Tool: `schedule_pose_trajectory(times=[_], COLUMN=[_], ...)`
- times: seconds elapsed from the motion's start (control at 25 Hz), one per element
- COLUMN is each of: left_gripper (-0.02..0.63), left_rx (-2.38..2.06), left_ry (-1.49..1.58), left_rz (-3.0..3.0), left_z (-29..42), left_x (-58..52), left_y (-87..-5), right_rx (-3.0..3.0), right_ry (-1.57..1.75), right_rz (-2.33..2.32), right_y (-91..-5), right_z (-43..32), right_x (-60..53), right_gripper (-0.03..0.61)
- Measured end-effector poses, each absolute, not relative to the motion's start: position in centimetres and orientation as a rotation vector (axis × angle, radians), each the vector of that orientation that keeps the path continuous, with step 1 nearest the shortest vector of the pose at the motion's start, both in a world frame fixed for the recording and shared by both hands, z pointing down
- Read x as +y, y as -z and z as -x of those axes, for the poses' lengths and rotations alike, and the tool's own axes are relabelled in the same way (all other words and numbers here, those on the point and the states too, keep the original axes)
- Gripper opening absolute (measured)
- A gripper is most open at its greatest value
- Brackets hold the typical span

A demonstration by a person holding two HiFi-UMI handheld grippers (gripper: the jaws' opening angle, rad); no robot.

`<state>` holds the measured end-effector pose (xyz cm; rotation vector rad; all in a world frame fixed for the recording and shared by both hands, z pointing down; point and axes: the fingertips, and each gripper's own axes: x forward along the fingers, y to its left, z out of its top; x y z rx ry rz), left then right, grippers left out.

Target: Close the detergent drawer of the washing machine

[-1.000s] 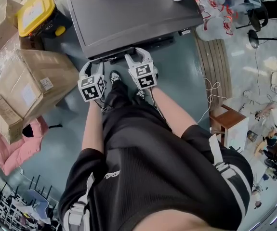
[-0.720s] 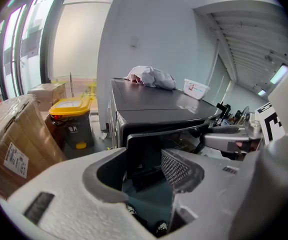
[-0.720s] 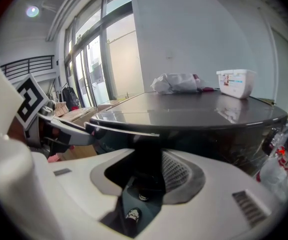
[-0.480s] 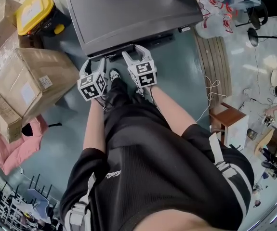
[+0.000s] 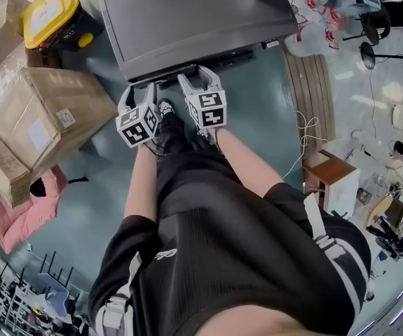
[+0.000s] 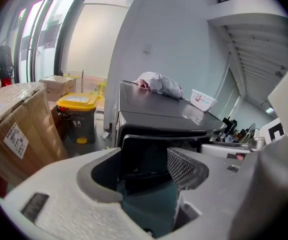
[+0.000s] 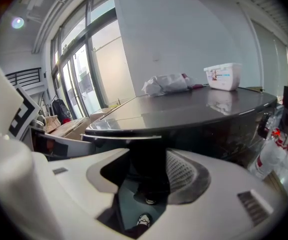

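Detergent drawer [image 5: 167, 75] sticks out at the left of the washing machine [image 5: 201, 19] front. Left gripper [image 5: 139, 94] and right gripper [image 5: 197, 78] jaws just been opening, now wide, nothing clamped. We judge it light, stiff plastic on slides: push the front panel squarely

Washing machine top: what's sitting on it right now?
A crumpled white cloth and a white lidded tub, toward the back. The tub's contents and anything under the cloth are hidden.
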<state>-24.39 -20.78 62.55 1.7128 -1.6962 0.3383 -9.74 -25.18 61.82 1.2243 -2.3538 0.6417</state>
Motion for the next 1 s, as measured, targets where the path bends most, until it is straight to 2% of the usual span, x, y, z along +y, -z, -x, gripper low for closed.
schedule_pose_trajectory(times=[1.0], left_gripper=[0.290], left_rx=[-1.669], left_ry=[-0.328], left_rz=[-1.647], left_z=[24.44], left_x=[-21.08], left_y=[-62.92], right_rx=[-2.343], right_ry=[-0.749], right_rz=[-1.279], right_y=[-62.07], right_z=[9.89], right_x=[-25.48], right_gripper=[0.216])
